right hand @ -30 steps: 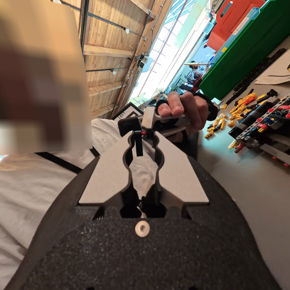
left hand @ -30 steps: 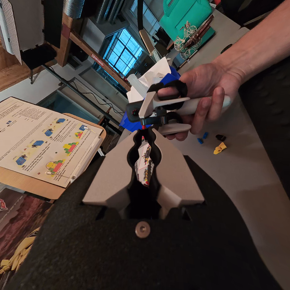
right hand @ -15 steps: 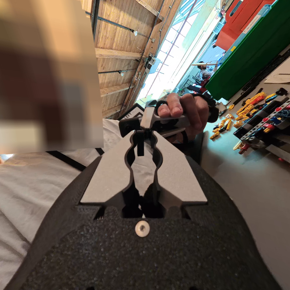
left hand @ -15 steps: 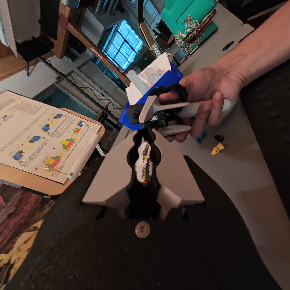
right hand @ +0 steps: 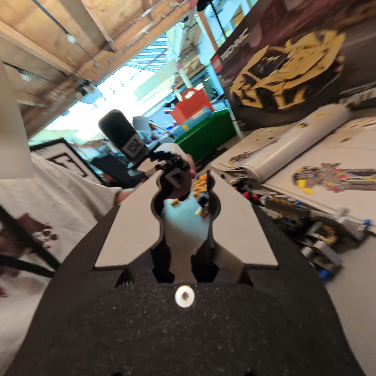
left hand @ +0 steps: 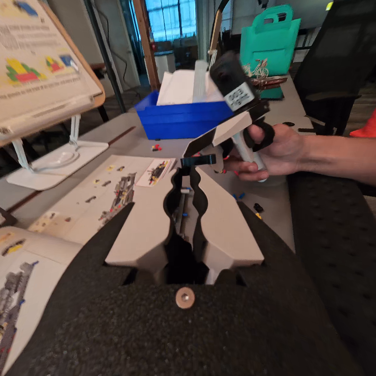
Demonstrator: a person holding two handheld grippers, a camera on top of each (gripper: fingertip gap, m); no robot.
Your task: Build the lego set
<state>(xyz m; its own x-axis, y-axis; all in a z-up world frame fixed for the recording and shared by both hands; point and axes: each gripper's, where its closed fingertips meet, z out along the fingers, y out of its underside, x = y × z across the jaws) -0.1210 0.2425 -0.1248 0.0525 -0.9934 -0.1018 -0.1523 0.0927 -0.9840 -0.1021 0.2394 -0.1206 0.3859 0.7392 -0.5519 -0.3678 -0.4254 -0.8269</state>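
Note:
My left gripper [left hand: 186, 171] is shut on a black lego beam [left hand: 198, 160], which sticks out sideways above its tips over the table. The right wrist view shows that beam [right hand: 173, 162] with its row of holes, gripped by the left gripper just beyond my right fingers. My right gripper [right hand: 185, 175] is open and empty, its jaws wide apart. A hand [left hand: 280, 150] holds it just right of the beam. The partly built grey and black model [right hand: 305, 219] lies on the table to the right.
An open instruction booklet [left hand: 91, 203] lies on the table, also in the right wrist view [right hand: 284, 146]. The lego box [right hand: 284, 71] stands behind it. A blue bin [left hand: 183, 120], a sheet on a stand [left hand: 40, 71] and loose yellow pieces [right hand: 200, 183] are around. Less than 4 cm separates the two grippers' tips.
My right gripper has opened and let go of the black piece, which stays in my left gripper. Both views have swung down toward the table.

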